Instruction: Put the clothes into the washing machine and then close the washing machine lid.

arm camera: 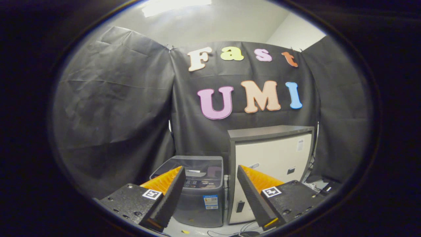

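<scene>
Black cloth walls close off the booth, and against them the gripper (209,174) hangs with its fingers spread wide and nothing between them, aimed at the small grey washing machine (197,194) that stands just beyond the tips. Its see-through lid (192,164) seems to lie flat on the tub, though the glare makes that hard to swear to, and a pale cabinet (269,164) stands just beside the washing machine. No clothes can be made out near the washing machine, so this fits either a pause ahead of fetching them or the load already inside with the lid down.
</scene>
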`<state>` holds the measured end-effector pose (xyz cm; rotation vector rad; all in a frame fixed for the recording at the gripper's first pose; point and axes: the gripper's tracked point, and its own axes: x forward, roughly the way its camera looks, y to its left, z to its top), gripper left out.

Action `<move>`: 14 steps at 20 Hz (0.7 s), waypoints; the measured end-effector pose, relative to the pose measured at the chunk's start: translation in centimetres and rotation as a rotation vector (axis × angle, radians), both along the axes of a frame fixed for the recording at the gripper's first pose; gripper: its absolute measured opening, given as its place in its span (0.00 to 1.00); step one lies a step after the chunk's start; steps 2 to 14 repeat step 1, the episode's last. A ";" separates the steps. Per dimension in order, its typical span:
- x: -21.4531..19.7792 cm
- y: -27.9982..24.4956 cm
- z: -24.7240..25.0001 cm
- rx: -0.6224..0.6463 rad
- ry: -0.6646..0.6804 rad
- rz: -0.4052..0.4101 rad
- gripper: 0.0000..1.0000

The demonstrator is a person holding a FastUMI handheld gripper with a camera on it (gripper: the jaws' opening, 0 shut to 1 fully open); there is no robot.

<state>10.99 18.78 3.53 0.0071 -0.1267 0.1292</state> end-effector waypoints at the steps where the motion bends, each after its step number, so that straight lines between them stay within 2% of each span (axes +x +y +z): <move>1: 0.0 0.3 -0.2 0.021 0.007 0.017 0.95; 14: 0.0 0.3 -0.2 0.021 0.007 0.017 0.95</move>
